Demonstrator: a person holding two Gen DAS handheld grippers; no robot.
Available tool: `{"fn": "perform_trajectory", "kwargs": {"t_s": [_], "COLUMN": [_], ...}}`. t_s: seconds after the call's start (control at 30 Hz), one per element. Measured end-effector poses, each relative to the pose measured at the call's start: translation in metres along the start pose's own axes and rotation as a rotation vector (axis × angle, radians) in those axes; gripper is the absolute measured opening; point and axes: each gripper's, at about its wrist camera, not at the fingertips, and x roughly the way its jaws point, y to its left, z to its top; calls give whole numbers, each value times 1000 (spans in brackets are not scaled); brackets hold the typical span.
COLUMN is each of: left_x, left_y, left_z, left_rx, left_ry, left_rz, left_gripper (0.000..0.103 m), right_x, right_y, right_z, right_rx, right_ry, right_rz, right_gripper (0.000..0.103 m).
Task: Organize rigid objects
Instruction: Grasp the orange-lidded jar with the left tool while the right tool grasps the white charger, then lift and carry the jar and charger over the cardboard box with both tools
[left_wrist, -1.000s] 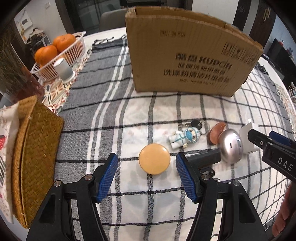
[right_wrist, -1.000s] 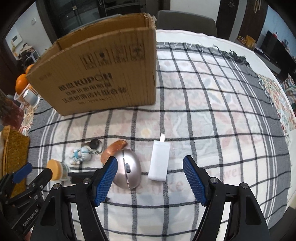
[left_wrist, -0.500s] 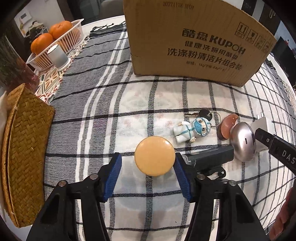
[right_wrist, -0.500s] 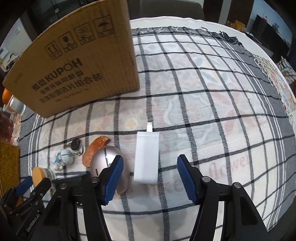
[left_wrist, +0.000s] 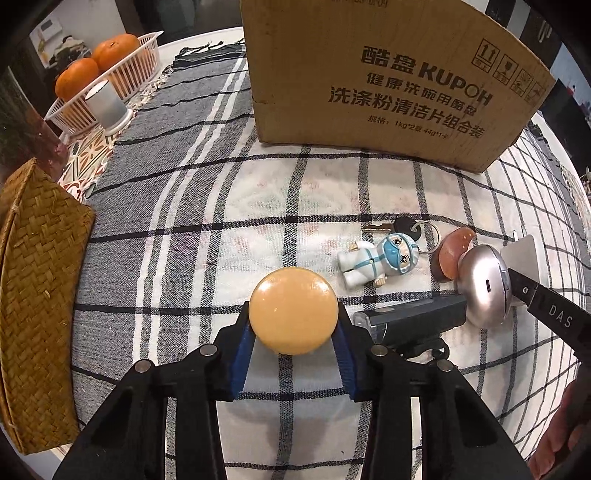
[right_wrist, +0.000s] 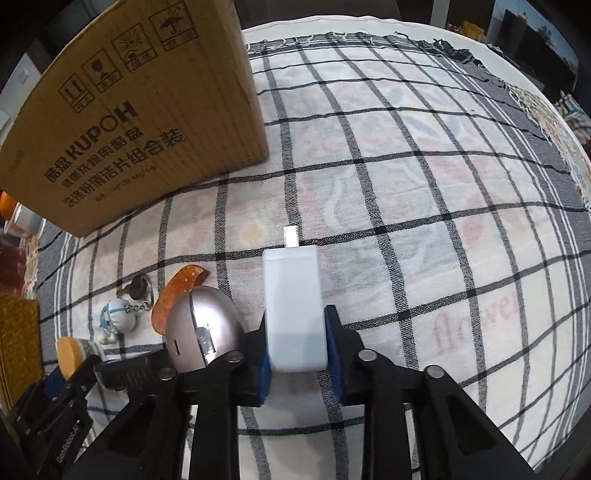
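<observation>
Early stage, nothing boxed yet. Left gripper (left_wrist: 293, 347) closing, pads against round yellow disc (left_wrist: 293, 311). Right gripper (right_wrist: 297, 354) clamped on white charger (right_wrist: 293, 306). Cardboard box (left_wrist: 388, 85) stands beyond both; keychain figure (left_wrist: 376, 260), silver mouse (right_wrist: 201, 326) lie untouched between grippers.

cardboard box (left_wrist: 388, 74) up top reads "酷盘 KUPOH" with "洗涤粉清洁片组合装" and "1kg*2" under it; "DAS" on the right gripper (left_wrist: 554, 317) at right edge, "GenRobot.AI" on the left gripper (right_wrist: 62, 439) lower left
</observation>
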Motion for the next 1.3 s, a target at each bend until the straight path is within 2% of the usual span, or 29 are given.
{"fn": "perform_trajectory", "kwargs": {"t_s": [0.2,0.63,0.87,1.3], "left_x": [-11,-50,-60,-79], "left_y": [-1,-12,-18,-22], "left_z": [-3,-1,-2,5], "left_rx": [19,56,64,78], "left_ry": [-39,-157,-177,-231], "left_rz": [24,-7,-25,-49], "left_gripper": [39,39,39,39], "right_x": [-5,-47,-50,-71], "right_y": [5,-2,-11,-11], "right_z": [-7,-18,-16,-10], "right_rx": [-12,-31,-7,-29], "right_ry": [-21,-121,-126,-176], "right_rz": [-4,41,88,113], "right_gripper": [25,24,24,24]}}
